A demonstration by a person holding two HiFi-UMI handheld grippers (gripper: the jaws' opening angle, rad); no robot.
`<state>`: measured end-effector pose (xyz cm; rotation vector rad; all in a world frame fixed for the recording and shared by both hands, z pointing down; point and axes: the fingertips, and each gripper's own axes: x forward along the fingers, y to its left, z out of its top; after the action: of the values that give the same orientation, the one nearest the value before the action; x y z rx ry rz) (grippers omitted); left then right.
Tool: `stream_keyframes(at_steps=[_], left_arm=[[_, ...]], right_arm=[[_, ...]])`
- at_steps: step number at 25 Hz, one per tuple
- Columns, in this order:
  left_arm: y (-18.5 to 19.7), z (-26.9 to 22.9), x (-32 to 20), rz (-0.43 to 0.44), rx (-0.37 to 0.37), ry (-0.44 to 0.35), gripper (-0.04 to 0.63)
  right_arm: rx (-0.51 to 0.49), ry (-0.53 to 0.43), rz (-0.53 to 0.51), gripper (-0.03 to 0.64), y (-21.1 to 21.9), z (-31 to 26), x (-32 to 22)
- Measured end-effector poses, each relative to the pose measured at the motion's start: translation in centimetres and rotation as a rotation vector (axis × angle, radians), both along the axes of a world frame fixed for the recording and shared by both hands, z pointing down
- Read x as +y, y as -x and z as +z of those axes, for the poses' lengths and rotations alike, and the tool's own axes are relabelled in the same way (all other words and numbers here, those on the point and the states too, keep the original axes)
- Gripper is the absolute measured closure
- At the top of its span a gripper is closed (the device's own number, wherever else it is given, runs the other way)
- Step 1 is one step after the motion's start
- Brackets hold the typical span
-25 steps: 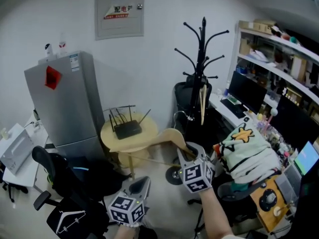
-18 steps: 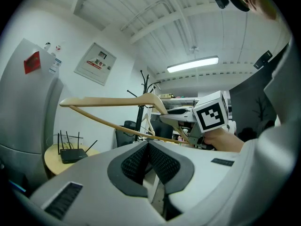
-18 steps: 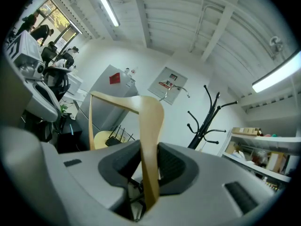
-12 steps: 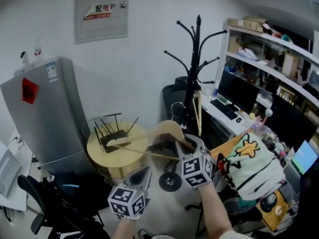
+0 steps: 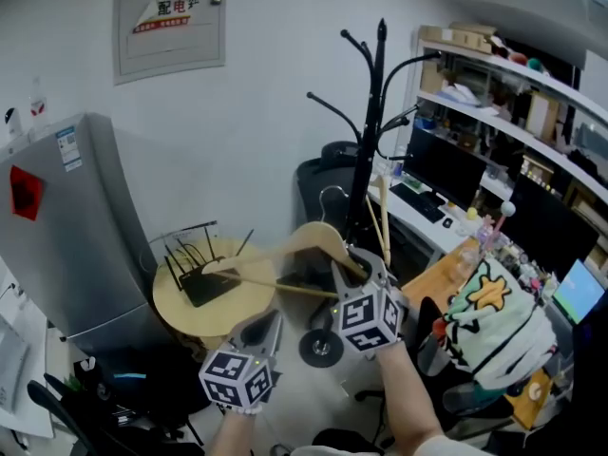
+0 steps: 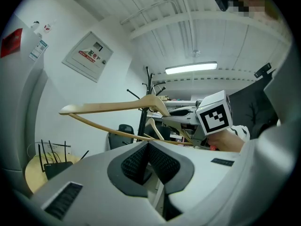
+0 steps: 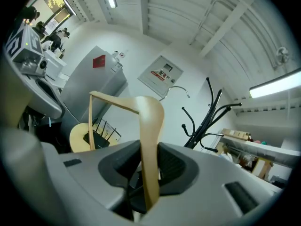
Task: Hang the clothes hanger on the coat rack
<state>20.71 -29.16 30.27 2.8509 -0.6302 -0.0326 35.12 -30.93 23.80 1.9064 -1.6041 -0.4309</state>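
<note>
Coat rack (image 5: 377, 131): upright, top hooks free.
Hanger (image 5: 304, 245): looks stiff, light, slick wood; low, just left of rack; grip it by the shoulder.
R gripper (image 5: 354, 272): clamped on hanger shoulder.
L gripper (image 5: 267, 329): your jaws together, empty, farther left of rack.

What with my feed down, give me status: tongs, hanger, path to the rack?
Right tongs shut on wooden hanger, held short of coat rack, not hung. Left tongs shut, empty. Second hanger already at rack; path looks open.

You face a white wall (image 5: 266, 84) with a grey panel box (image 5: 169, 22). A grey fridge (image 5: 57, 226) stands left, a round table (image 5: 185, 319) beside it; cluttered shelves (image 5: 494, 69) line your right.
</note>
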Motion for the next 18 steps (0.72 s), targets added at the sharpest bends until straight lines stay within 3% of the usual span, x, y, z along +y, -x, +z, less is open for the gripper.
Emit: stream_keyframes(at_steps=[11,18], left_arm=[[-2.9,1.3,-4.6,0.057,0.029,0.046,0.603],[-4.7,1.0,-9.5,0.083,0.031,0.049,0.603]], right_arm=[[0.048,0.005,0.050,0.486,-2.3,-0.3,-4.8],[0.022,0.009,0.079,0.486,-4.0,0.3,-9.7]])
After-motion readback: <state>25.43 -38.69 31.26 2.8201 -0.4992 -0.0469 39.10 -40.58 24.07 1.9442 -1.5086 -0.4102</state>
